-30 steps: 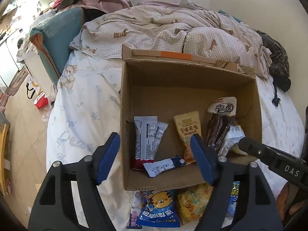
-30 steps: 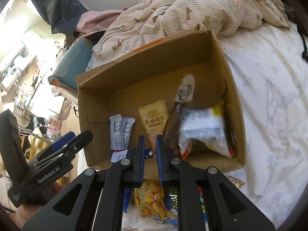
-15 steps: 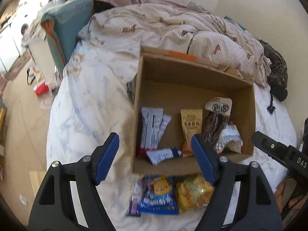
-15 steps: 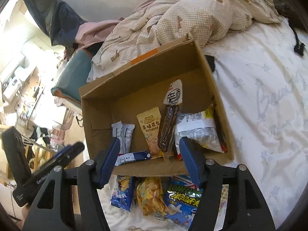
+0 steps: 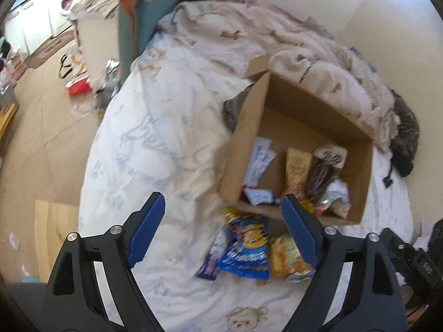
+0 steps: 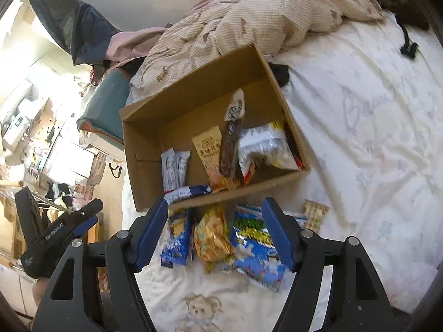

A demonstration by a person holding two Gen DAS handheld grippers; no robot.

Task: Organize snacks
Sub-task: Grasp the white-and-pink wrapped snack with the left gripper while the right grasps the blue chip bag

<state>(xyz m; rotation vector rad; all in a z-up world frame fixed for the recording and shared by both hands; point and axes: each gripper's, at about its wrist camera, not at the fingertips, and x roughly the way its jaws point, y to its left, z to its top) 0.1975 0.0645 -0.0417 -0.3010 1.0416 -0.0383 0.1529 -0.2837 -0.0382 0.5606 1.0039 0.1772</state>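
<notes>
right gripper (image 6: 214, 232): just opened, nothing between jaws, pulled back | left gripper (image 5: 223, 231): apart, empty, opening wider | white-and-yellow crinkly snack bag (image 6: 264, 148) now inside brown cardboard box (image 6: 144, 166) | next: foil snack packets on bed (image 6: 218, 238)

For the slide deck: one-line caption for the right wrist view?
Open right gripper over loose snack packets beside a part-filled cardboard box.

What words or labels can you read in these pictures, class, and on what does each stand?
"GenRobot.AI": on the left gripper, seen from the right wrist.
Cursive writing on the bed sheet: begins "Bea", rest unclear.
Print on the snack packets and in the cardboard box: too blurred to read.
</notes>
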